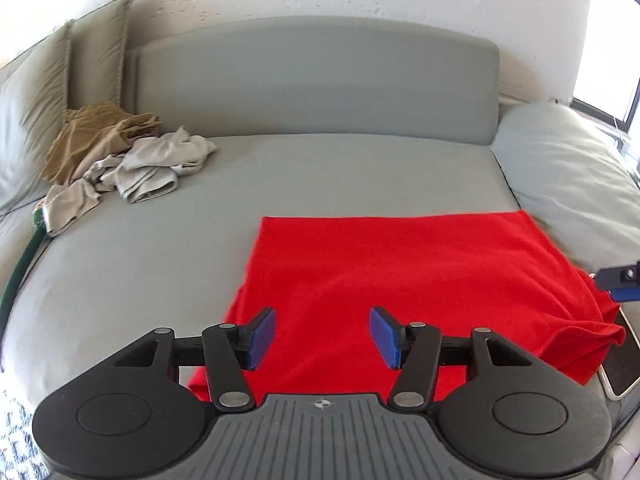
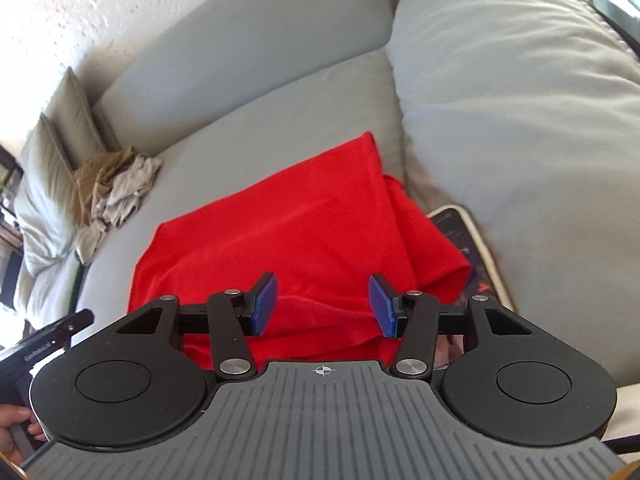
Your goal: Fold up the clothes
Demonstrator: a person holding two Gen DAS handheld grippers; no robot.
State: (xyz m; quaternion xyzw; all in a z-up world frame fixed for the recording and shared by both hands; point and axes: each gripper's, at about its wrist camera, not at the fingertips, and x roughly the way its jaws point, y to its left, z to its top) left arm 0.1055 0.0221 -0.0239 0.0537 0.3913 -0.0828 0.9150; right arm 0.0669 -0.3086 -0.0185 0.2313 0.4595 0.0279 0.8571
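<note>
A red garment (image 1: 400,276) lies spread and partly folded on the grey sofa seat (image 1: 160,248); its right edge is rumpled. It also shows in the right wrist view (image 2: 304,232). My left gripper (image 1: 322,338) is open and empty, hovering over the garment's near edge. My right gripper (image 2: 322,304) is open and empty, just above the garment's near right part. The right gripper's tip shows at the right edge of the left wrist view (image 1: 620,280).
A pile of tan and grey clothes (image 1: 120,160) lies at the seat's back left, by cushions (image 1: 36,108). A phone (image 2: 468,248) lies beside the garment's right edge, against a large grey pillow (image 2: 520,120). The sofa backrest (image 1: 320,80) stands behind.
</note>
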